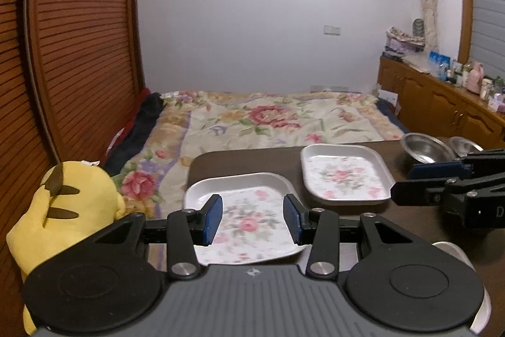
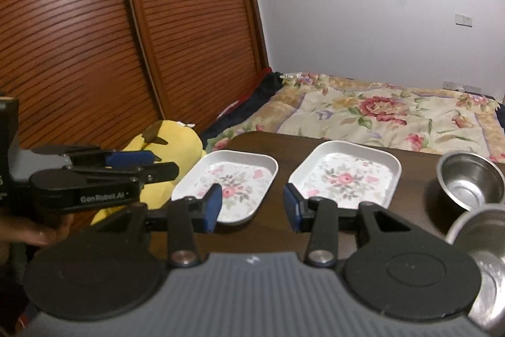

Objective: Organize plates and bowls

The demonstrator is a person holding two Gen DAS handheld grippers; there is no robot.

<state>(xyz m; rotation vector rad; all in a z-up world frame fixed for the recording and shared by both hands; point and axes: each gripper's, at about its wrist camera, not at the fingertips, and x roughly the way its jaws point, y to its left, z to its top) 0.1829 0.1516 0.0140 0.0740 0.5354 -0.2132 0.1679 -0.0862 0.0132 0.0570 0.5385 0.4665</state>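
**Plates and bowls all separate, neither gripper holding any**

Plates and bowls sit spread out on the dark table (image 2: 271,229), which stands in front of a bed with a floral blanket (image 2: 394,112). Nothing looks stacked or grouped, so by my reading the organizing has barely begun and nearly all of it is left.

Going left to right: a yellow plush toy (image 2: 164,147) sits off the table's left edge. Next comes the left floral plate (image 2: 233,182), then the right floral plate (image 2: 347,176), side by side with a strip of table between them. Further right stand two steel bowls: the far bowl (image 2: 470,179) and, closer to the camera, the near bowl (image 2: 483,236), which overlaps it in the right wrist view. Whether they touch I cannot tell.

The left gripper (image 1: 252,218) hovers above the near part of the left plate, jaws partly apart with nothing between them. The right gripper (image 2: 252,207) hangs over the gap between the two plates, jaws likewise partly apart and empty; the bowls lie to its right.
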